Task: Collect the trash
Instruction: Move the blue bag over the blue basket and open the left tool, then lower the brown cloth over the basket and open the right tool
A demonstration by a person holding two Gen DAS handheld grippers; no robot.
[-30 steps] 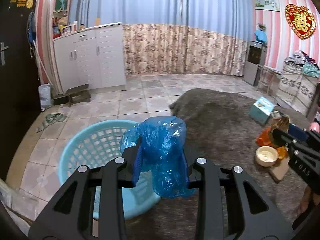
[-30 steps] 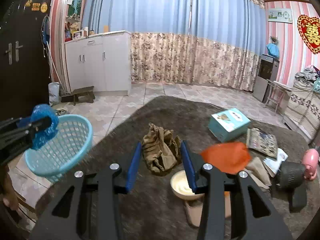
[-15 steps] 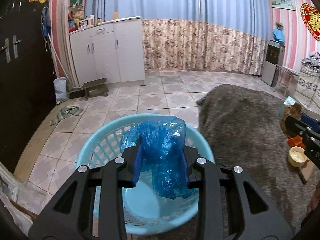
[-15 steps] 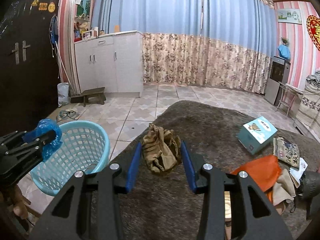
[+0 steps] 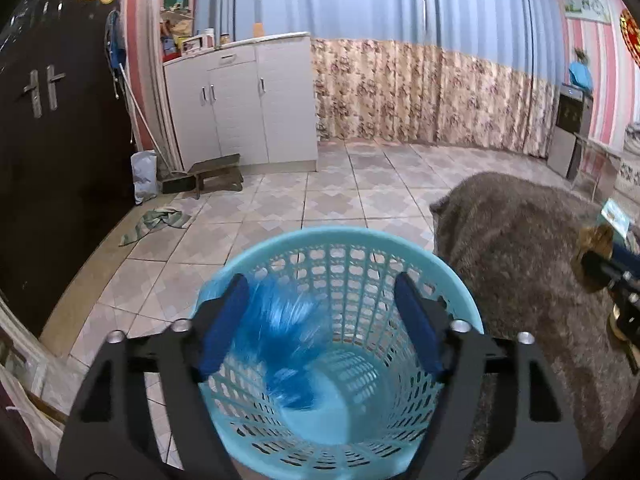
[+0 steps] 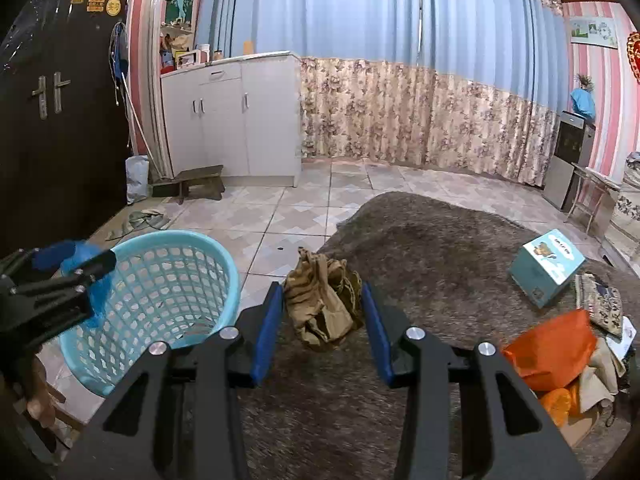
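Left wrist view: tiled floor (image 5: 336,200), grey rug (image 5: 532,248) just right of the basket (image 5: 460,300). Left gripper (image 5: 320,320) sits over the basket, jaws just sprung wide, blurry blue bag (image 5: 280,332) loose between them, inside the basket.

Right wrist view: right gripper (image 6: 322,312) is clamped on a brown wad (image 6: 320,304) over the rug, right of the basket. Bare tiles beyond the basket to the cabinet (image 6: 236,120).

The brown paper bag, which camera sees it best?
The right wrist view: the crumpled brown paper bag sits large and sharp, clamped in the right gripper. The left wrist view catches only a small brown piece of it at the far right edge, above the rug.
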